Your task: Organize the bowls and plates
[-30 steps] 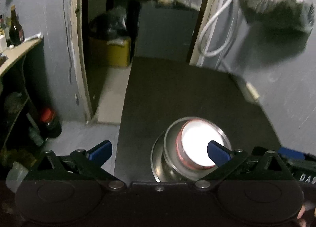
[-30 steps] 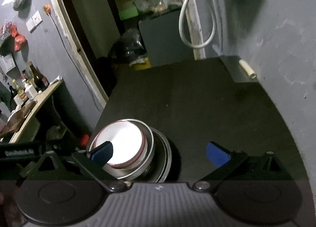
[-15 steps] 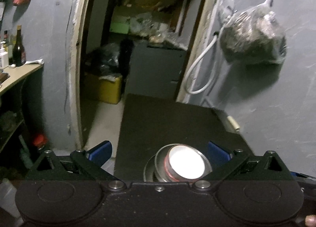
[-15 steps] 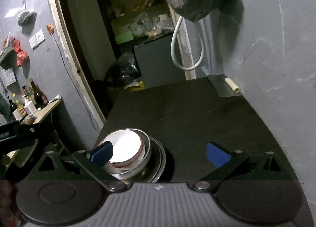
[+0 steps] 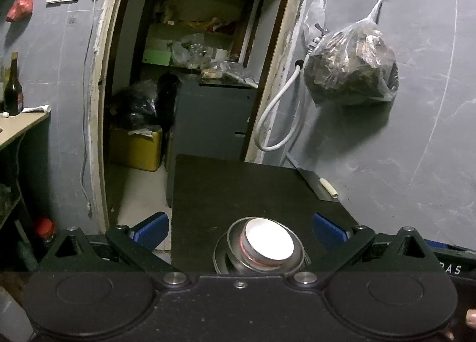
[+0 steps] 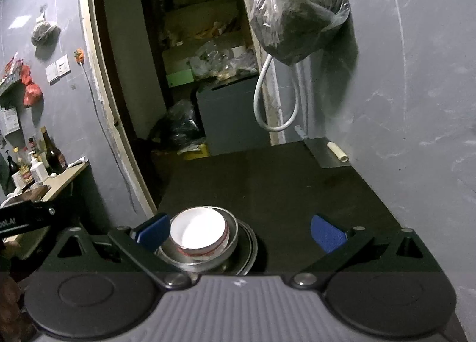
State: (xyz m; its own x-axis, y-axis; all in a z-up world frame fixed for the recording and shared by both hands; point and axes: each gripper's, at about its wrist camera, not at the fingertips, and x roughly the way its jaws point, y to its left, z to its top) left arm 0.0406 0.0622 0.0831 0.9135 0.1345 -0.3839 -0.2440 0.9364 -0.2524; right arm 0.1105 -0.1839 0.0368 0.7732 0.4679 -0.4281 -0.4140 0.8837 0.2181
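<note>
A white bowl with a red rim (image 5: 267, 243) sits nested in a steel bowl (image 5: 293, 261), which sits on a steel plate (image 5: 218, 255), all stacked at the near edge of the black table (image 5: 238, 187). My left gripper (image 5: 240, 230) is open and empty, raised above and behind the stack. In the right wrist view the white bowl (image 6: 198, 230), steel bowl (image 6: 233, 232) and steel plate (image 6: 251, 245) lie at lower left. My right gripper (image 6: 240, 230) is open and empty, raised to the right of the stack.
A grey wall runs along the table's right side, with a hanging plastic bag (image 5: 351, 71) and a white hose (image 5: 276, 121). A small white roll (image 5: 327, 187) lies at the table's far right corner. A doorway (image 5: 193, 59) opens beyond; a shelf with bottles (image 6: 47, 157) stands left.
Both grippers have risen and tilted up away from the stack, so the bowls look smaller and lower in view. The stack has not moved. Both grippers stay open.
</note>
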